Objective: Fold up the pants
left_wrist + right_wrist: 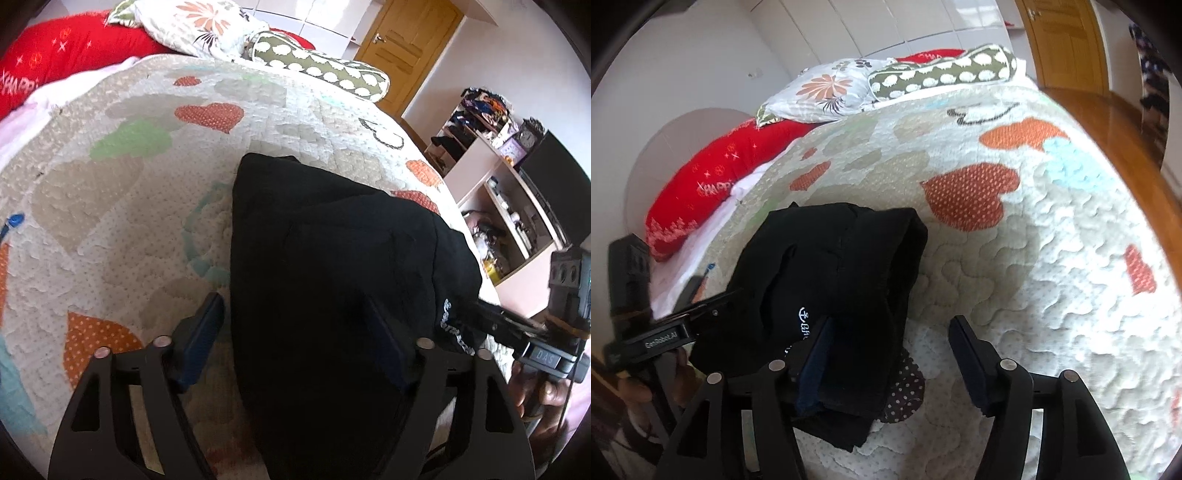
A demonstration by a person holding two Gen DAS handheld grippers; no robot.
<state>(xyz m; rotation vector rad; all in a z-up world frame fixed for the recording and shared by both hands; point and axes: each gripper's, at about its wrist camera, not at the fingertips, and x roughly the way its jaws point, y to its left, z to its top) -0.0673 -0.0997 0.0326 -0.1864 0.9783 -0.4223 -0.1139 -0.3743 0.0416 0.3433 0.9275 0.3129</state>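
Black pants apparently hide one left gripper finger.

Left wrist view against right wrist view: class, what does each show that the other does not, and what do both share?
Only the left wrist view shows the shelf unit with a clock. Only the right wrist view shows the wooden floor and white wardrobe doors. Both share the black pants on the heart quilt, the red pillow, and both open hand-held grippers: left hand-held gripper, right hand-held gripper.
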